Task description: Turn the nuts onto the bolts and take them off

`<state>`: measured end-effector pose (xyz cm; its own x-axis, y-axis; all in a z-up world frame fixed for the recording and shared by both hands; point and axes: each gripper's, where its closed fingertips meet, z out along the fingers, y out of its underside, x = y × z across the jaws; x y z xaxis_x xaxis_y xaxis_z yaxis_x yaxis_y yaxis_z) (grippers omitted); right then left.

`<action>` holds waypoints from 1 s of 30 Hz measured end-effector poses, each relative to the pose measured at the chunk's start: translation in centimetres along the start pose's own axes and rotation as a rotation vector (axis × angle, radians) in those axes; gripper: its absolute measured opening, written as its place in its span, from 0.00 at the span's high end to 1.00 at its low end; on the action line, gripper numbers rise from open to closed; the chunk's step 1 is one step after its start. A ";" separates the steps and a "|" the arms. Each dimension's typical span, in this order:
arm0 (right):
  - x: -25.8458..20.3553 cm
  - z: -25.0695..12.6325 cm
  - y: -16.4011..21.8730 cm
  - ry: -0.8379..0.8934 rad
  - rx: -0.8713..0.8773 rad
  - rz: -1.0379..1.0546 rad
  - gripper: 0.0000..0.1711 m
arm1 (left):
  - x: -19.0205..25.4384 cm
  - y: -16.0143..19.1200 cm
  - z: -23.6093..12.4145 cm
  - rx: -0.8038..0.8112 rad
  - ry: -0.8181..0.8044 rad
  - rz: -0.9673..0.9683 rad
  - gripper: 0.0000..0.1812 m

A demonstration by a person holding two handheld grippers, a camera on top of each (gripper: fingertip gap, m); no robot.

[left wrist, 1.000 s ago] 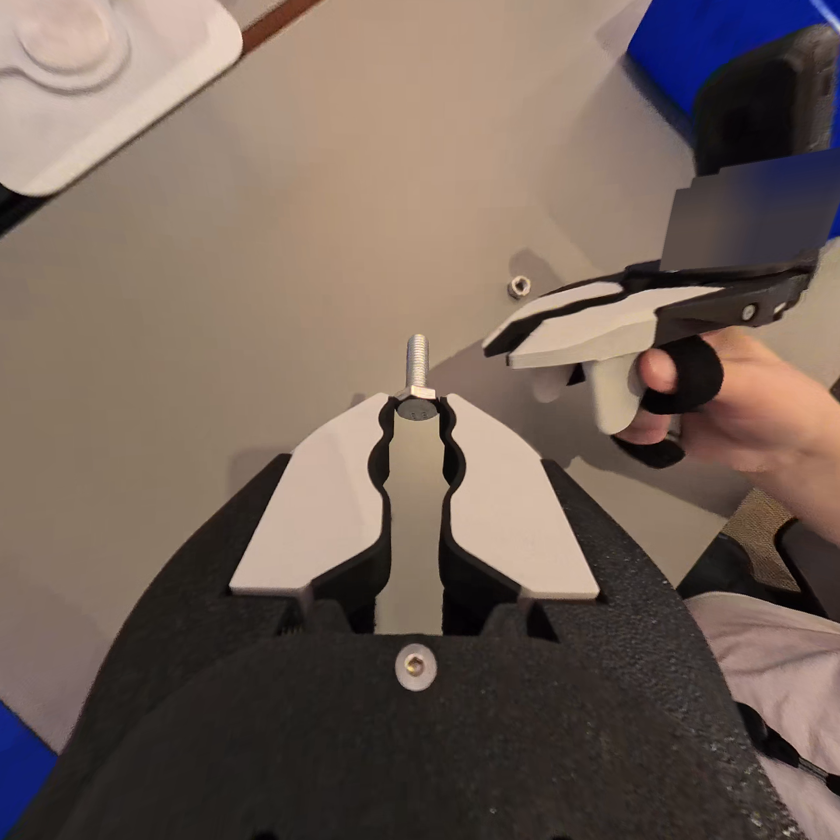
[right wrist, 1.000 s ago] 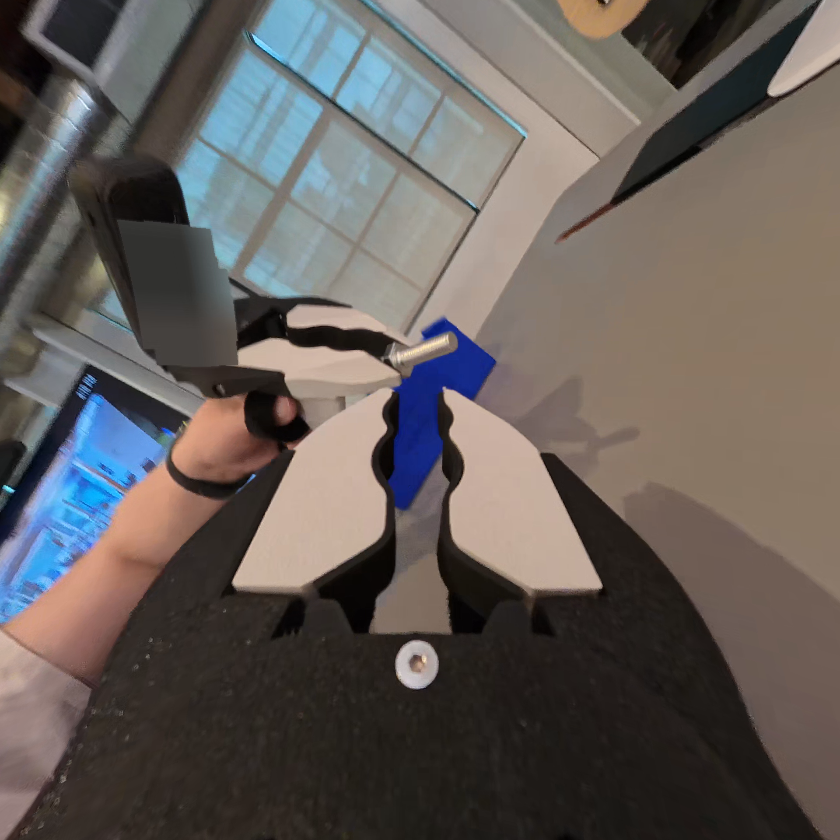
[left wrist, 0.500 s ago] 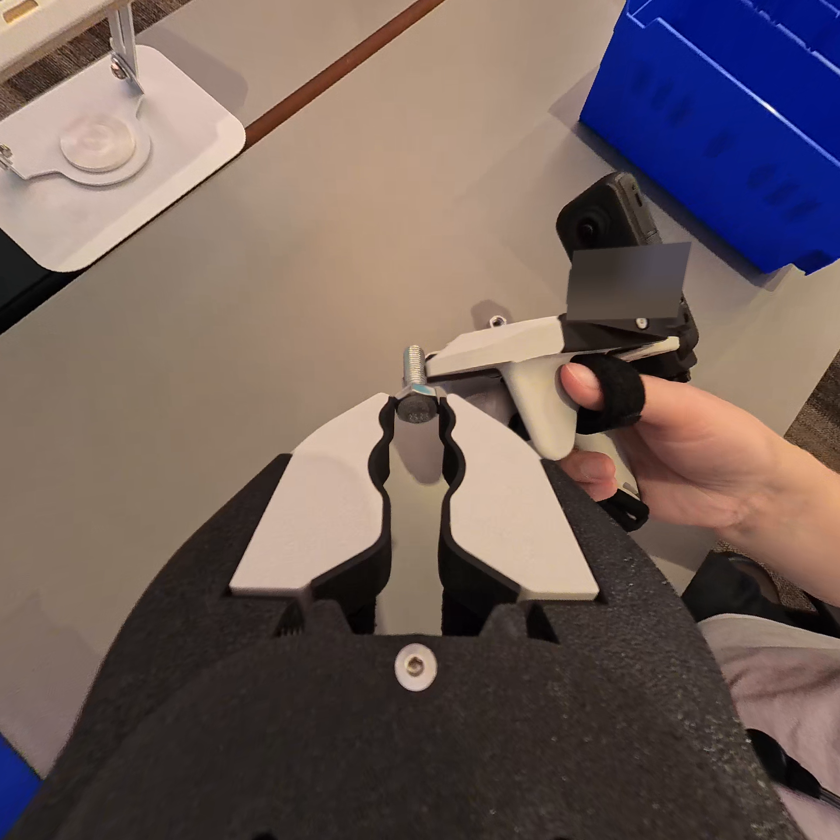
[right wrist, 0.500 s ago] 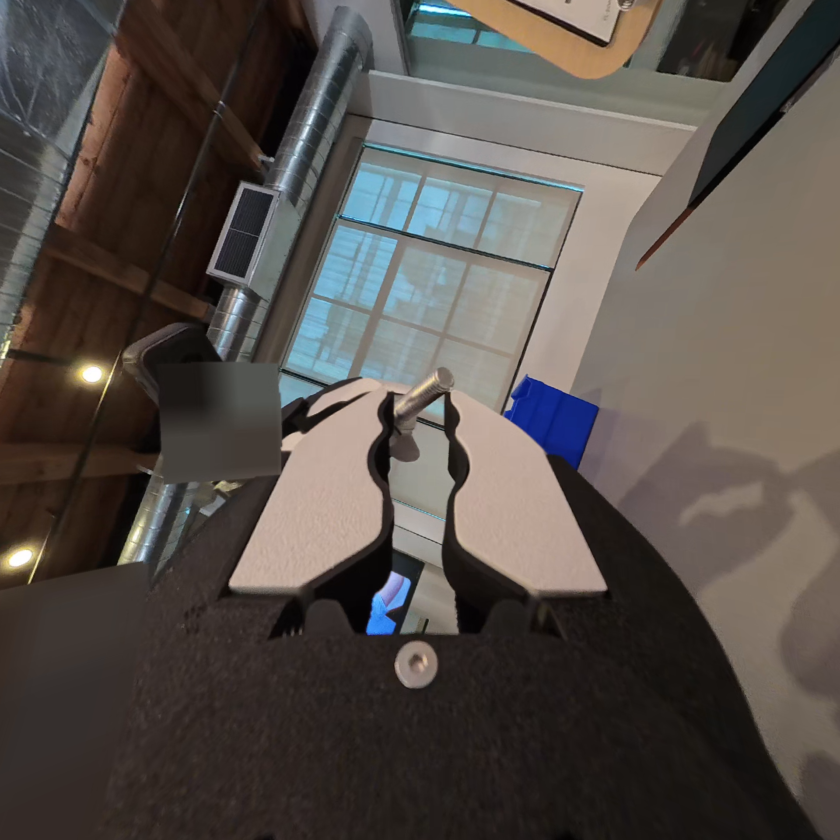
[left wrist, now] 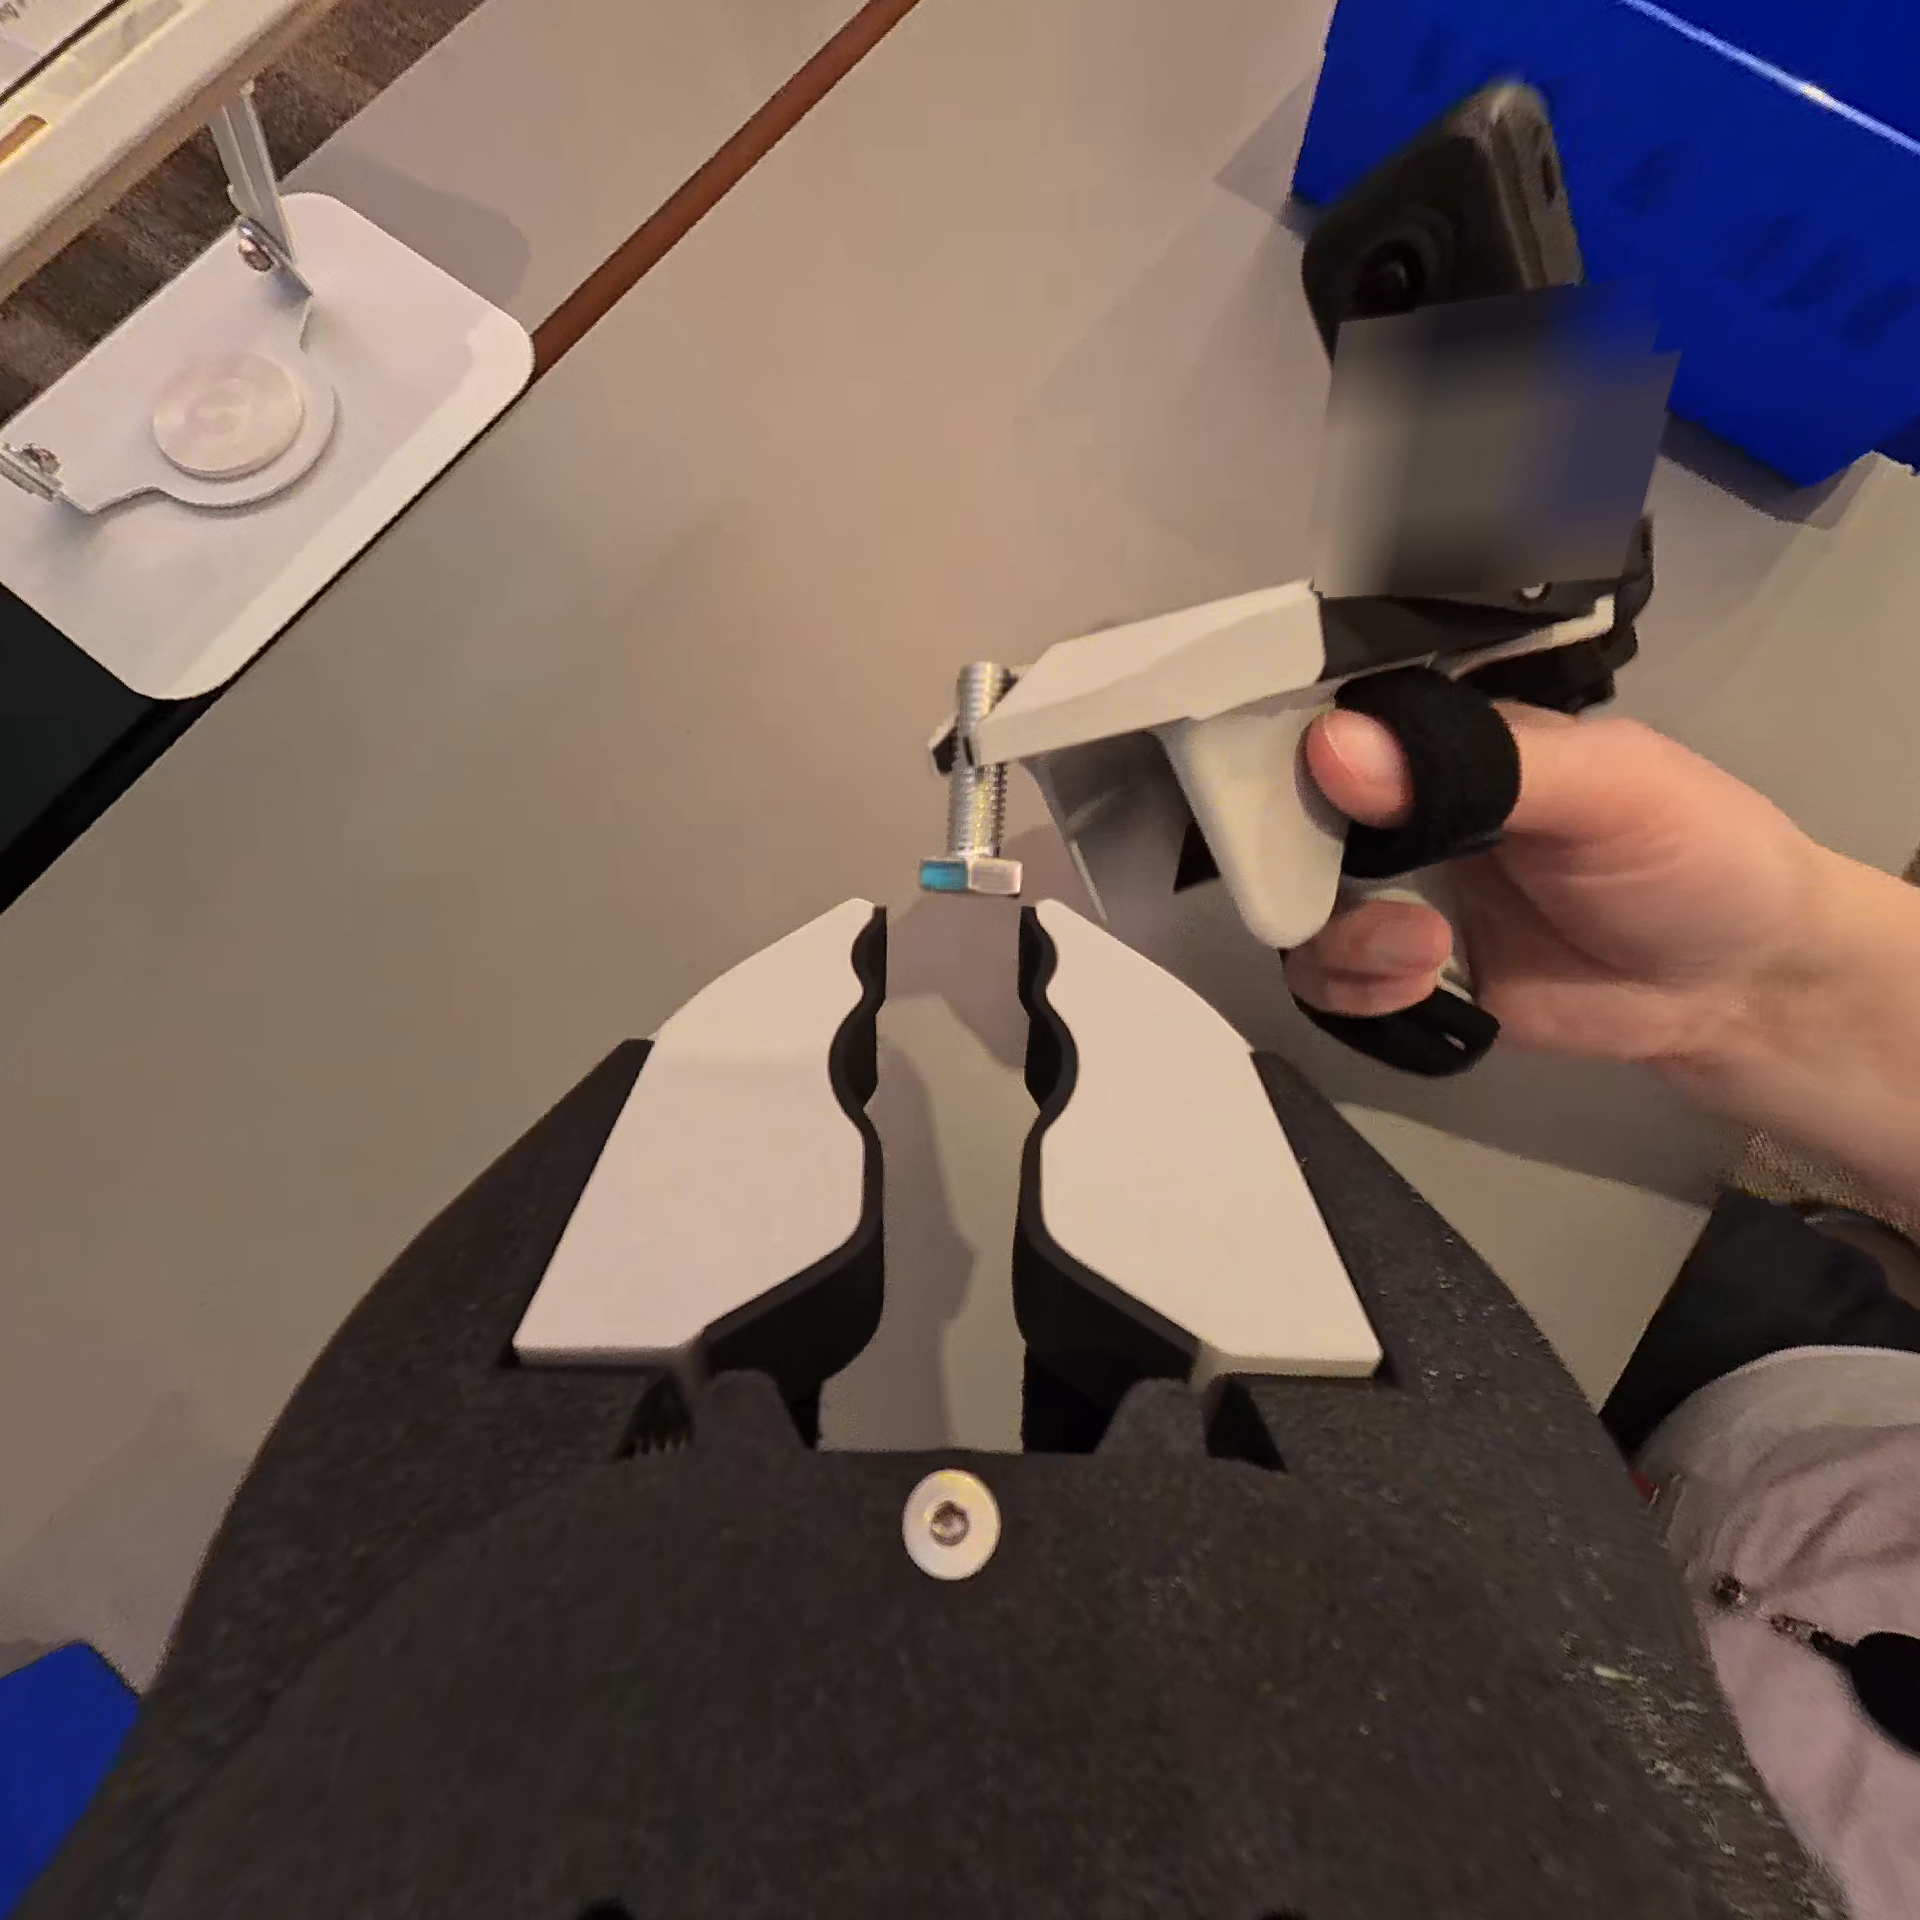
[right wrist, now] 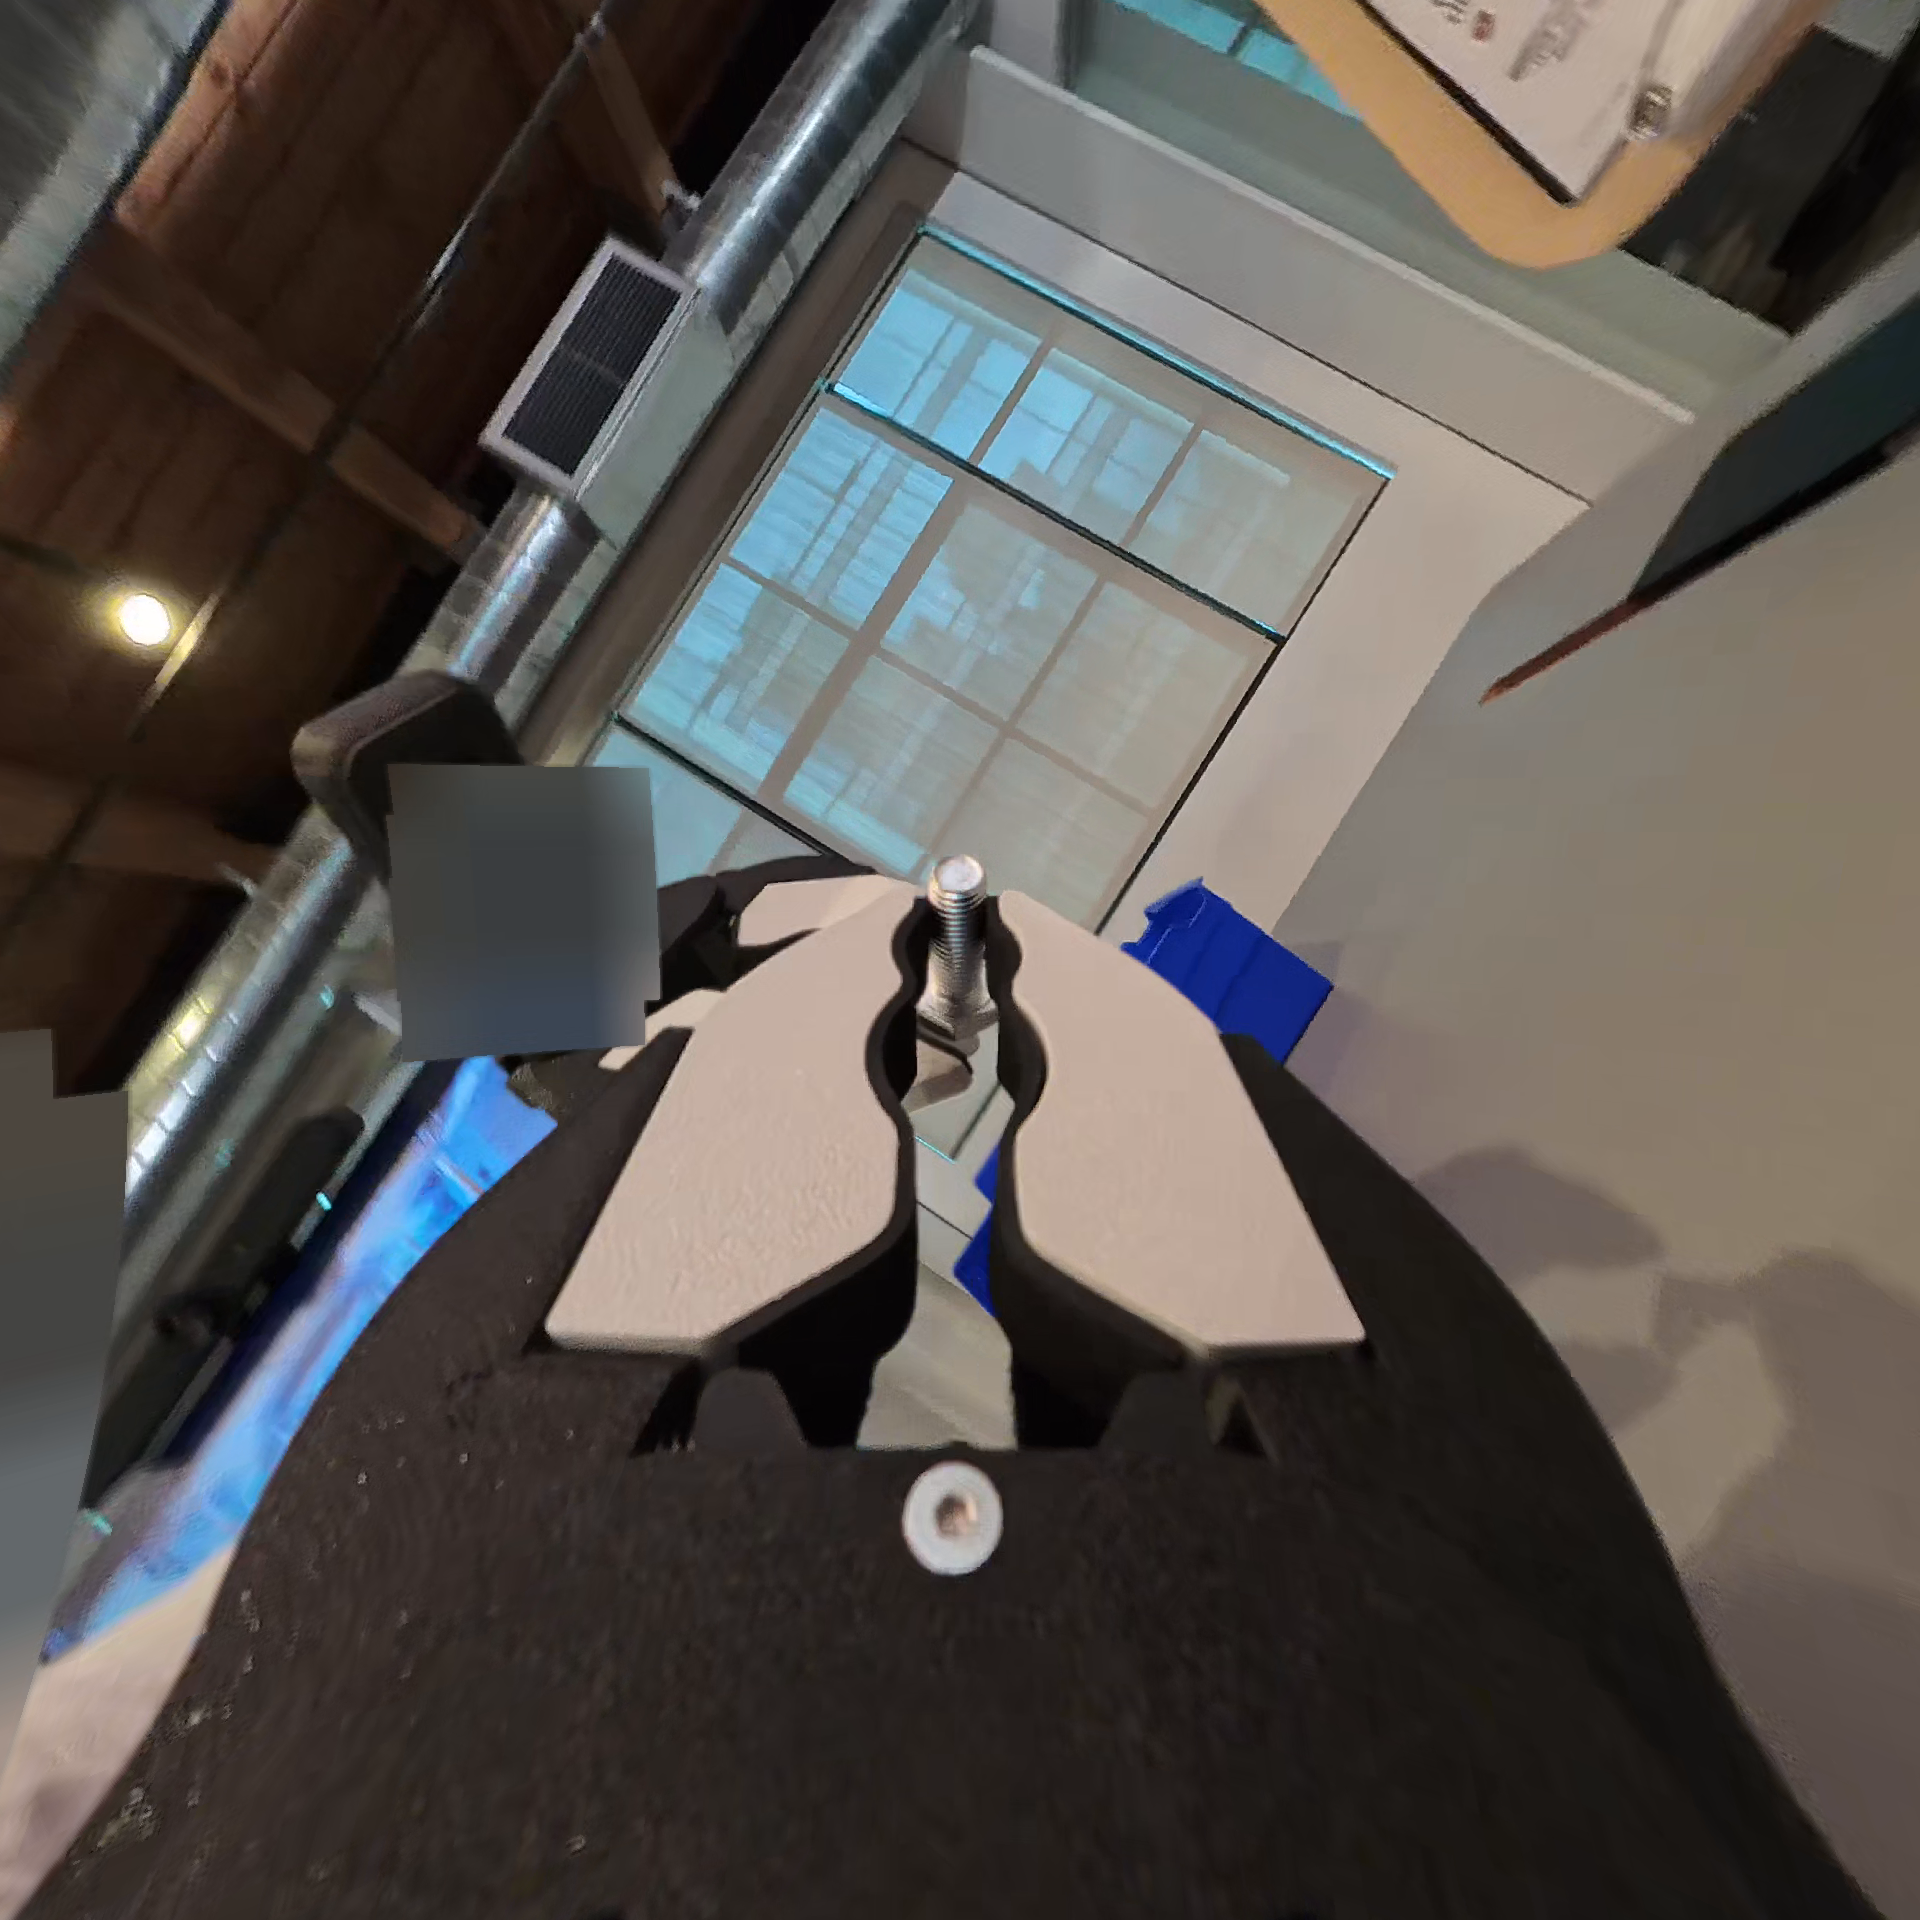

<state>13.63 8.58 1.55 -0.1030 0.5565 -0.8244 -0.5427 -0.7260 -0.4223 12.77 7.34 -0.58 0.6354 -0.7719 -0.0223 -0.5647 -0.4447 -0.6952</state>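
Observation:
A silver hex-head bolt (left wrist: 977, 800) hangs head down, just above and ahead of my left gripper (left wrist: 954, 914). The left gripper's jaws are open and its pads stand apart from the bolt head. In the left wrist view my right gripper (left wrist: 961, 743) comes in from the right and is shut on the bolt's threaded shank. The right wrist view shows the same bolt (right wrist: 954, 956) pinched between the right gripper's tips (right wrist: 956, 914), thread end pointing away. The left gripper (right wrist: 790, 904) lies just behind it. No nut is in view.
The grey table (left wrist: 520, 831) lies below. A blue bin (left wrist: 1714, 208) stands at the far right and a white stand base (left wrist: 260, 436) at the far left. A person's hand (left wrist: 1610, 883) holds the right gripper. The tips of both grippers are at nearly the same place.
The left gripper, shut on the bolt head before, has opened and let it go. The right gripper moved in, shut on the bolt's thread and now carries it.

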 end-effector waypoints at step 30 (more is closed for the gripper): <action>-8.5 -1.5 2.0 -0.195 -0.154 -0.956 0.95 | 5.5 -2.5 -3.3 0.382 -0.023 0.374 0.84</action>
<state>14.72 1.81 7.12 0.1796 0.9829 -0.0399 -0.3560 0.0271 -0.9341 15.98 2.71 3.42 0.4416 -0.8337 -0.3315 -0.5259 0.0589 -0.8485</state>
